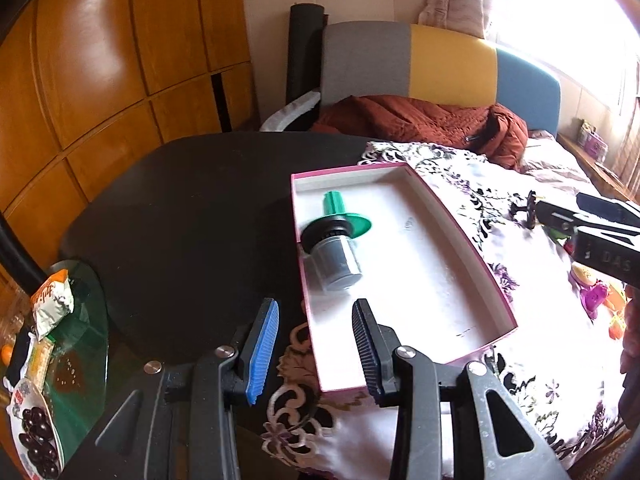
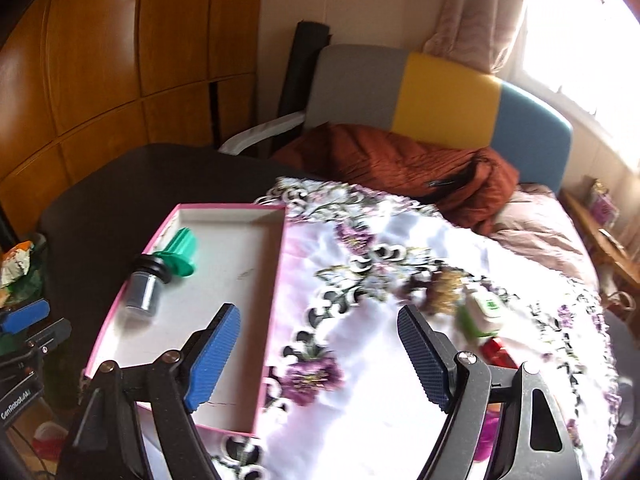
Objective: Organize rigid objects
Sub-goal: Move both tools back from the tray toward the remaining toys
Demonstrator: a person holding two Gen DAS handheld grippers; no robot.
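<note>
A pink-edged shallow box (image 1: 404, 276) sits on a floral tablecloth (image 1: 532, 360) over a dark table (image 1: 180, 220), directly ahead of the left gripper (image 1: 316, 350), whose blue-padded jaws stand apart and empty, straddling the box's near left corner. Inside the box, just beyond those fingertips and toward the far left end, a green-and-black plunger-like part (image 1: 336, 220) lies on its side, touching a small grey capped jar (image 1: 336, 266) beside it.

From the right wrist view, the right gripper (image 2: 320, 356) is also spread wide and holding nothing. Its left finger hangs over the near right part of the box (image 2: 224, 280); its right finger is above the cloth (image 2: 360, 360). The jar (image 2: 142, 290) and the green part (image 2: 180, 258) lie ahead and to the left of this tool, well apart from its jaws. Ahead and to its right, near the right fingertip, a small white-and-green object (image 2: 484, 312) and a red item (image 2: 498, 350) rest on the cloth, both blurred.

In the left wrist view the right gripper's (image 1: 536, 212) black body enters from the right, with bright toy-like pieces (image 1: 596, 296) below it.
</note>
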